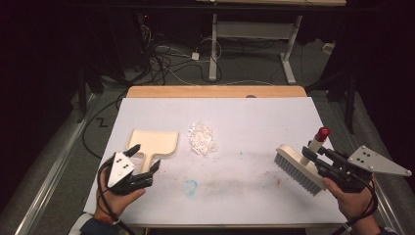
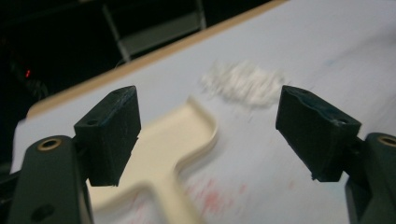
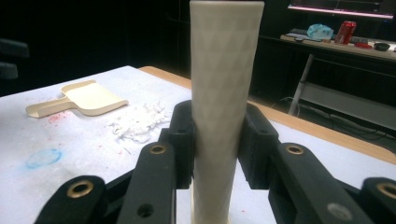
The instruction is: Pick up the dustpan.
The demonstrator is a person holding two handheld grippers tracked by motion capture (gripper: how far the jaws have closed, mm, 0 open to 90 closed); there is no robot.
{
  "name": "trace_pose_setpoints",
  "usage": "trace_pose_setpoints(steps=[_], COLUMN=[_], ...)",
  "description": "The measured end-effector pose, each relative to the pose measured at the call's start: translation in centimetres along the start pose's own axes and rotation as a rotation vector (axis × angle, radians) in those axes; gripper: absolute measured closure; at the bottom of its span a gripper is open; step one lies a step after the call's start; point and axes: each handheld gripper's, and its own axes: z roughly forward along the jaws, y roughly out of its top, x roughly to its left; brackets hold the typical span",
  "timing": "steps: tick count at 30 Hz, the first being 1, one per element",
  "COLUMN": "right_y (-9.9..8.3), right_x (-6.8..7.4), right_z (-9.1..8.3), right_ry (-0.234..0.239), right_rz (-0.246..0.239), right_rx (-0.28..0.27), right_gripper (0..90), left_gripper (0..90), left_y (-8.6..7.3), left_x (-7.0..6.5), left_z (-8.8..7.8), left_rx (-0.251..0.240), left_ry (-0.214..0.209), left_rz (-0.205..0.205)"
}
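Observation:
A cream dustpan [image 1: 155, 139] lies flat at the left of the white-covered table [image 1: 254, 117], its handle pointing toward me. My left gripper [image 1: 145, 157] stands open astride that handle, pads apart from it; in the left gripper view the dustpan [image 2: 187, 140] runs between the wide jaws of the left gripper [image 2: 208, 135]. A pile of white crumbs [image 1: 202, 137] sits just right of the pan. At the right, my right gripper [image 1: 313, 152] is shut on the handle of a cream brush [image 1: 298, 169], bristles down. In the right gripper view the brush handle [image 3: 224, 84] stands upright in the right gripper [image 3: 218, 144].
A blue smear [image 1: 191, 186] and faint red marks stain the sheet near the front. The table's wooden far edge [image 1: 215, 91] borders a floor with cables and the white legs of another table [image 1: 214, 49]. A red can [image 3: 344, 31] stands on a distant table.

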Motion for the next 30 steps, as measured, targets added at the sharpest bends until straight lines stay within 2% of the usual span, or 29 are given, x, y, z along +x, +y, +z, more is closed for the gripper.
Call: trace_pose_setpoints(steps=[2,3,5,7,8,9,10,11,12,13,14,15,16,17,18,19,20,24,25,26,27,28,30], right_y=[0.0,-0.1,-0.1,-0.1,-0.1,0.0,0.0,0.0,0.0,0.0,0.1,0.1,0.0,0.0,0.0,-0.1,-0.1,-0.1,-0.2,-0.2,-0.2,-0.3,-0.3], right_x=[0.1,0.2,0.4,0.4,0.4,0.4,0.4,0.4,0.3,0.3,0.3,0.3,0.2,0.2,0.2,0.1,0.1,0.1,0.1,0.1,0.1,0.1,0.1], right_z=[0.1,0.2,0.3,0.4,0.5,0.5,0.6,0.7,0.7,0.7,0.9,1.0,1.2,1.3,1.5,1.6,1.7,2.1,2.1,2.1,2.2,2.2,2.1], right_ry=[0.002,0.003,0.002,0.001,0.0,0.001,0.002,0.001,0.001,0.001,-0.001,0.0,0.006,0.006,0.008,0.007,0.01,0.013,0.013,0.015,0.017,0.016,0.018], right_rz=[-0.001,-0.004,-0.009,-0.015,-0.019,-0.015,-0.017,-0.019,-0.023,-0.023,-0.022,-0.023,-0.022,-0.024,-0.018,-0.021,-0.018,-0.019,-0.016,-0.014,-0.017,-0.019,-0.018], right_rx=[0.008,0.009,0.017,0.021,0.021,0.025,0.026,0.028,0.029,0.029,0.03,0.029,0.031,0.034,0.037,0.043,0.046,0.052,0.054,0.057,0.057,0.057,0.057], right_gripper=[70.2,70.1,70.1,70.1,70.1,70.1,70.1,70.1,70.1,70.1,70.1,70.1,70.1,70.1,70.1,70.1,70.1,70.1,70.1,70.1,70.1,70.1,70.1], left_gripper=[20.6,20.3,20.4,20.5,20.4,20.5,20.4,20.5,21.1,21.3,21.2,21.3,21.3,21.2,21.1,21.4,21.4,23.4,24.5,25.6,25.1,22.4,22.8], left_y=[-1.9,-2.2,-2.6,-2.7,-2.9,-2.9,-3.0,-3.1,-3.3,-3.3,-3.5,-3.5,-3.5,-3.4,-3.4,-3.0,-2.7,-1.7,-1.7,-1.5,-1.5,-1.4,-1.7], left_x=[0.6,0.7,0.6,0.7,0.7,0.7,0.8,0.9,0.9,0.9,1.0,1.1,1.4,1.5,1.5,1.7,1.8,1.8,1.8,2.1,2.3,2.6,3.0], left_z=[-0.5,-0.5,-0.6,-0.6,-0.4,-0.4,-0.3,-0.1,0.5,0.5,0.7,1.1,2.0,2.6,2.6,3.7,4.2,6.7,6.7,8.0,8.5,8.8,9.2], left_rx=[0.07,0.096,0.127,0.14,0.196,0.196,0.227,0.259,0.334,0.334,0.358,0.387,0.431,0.462,0.462,0.487,0.49,0.547,0.547,0.586,0.591,0.582,0.572], left_ry=[0.026,0.024,0.054,0.055,0.084,0.084,0.088,0.082,0.113,0.113,0.113,0.114,0.117,0.114,0.114,0.122,0.113,0.116,0.116,0.125,0.126,0.126,0.117], left_rz=[-0.03,-0.035,-0.034,-0.049,-0.068,-0.068,-0.079,-0.096,-0.123,-0.123,-0.14,-0.17,-0.227,-0.219,-0.219,-0.225,-0.231,-0.243,-0.243,-0.242,-0.251,-0.282,-0.331])
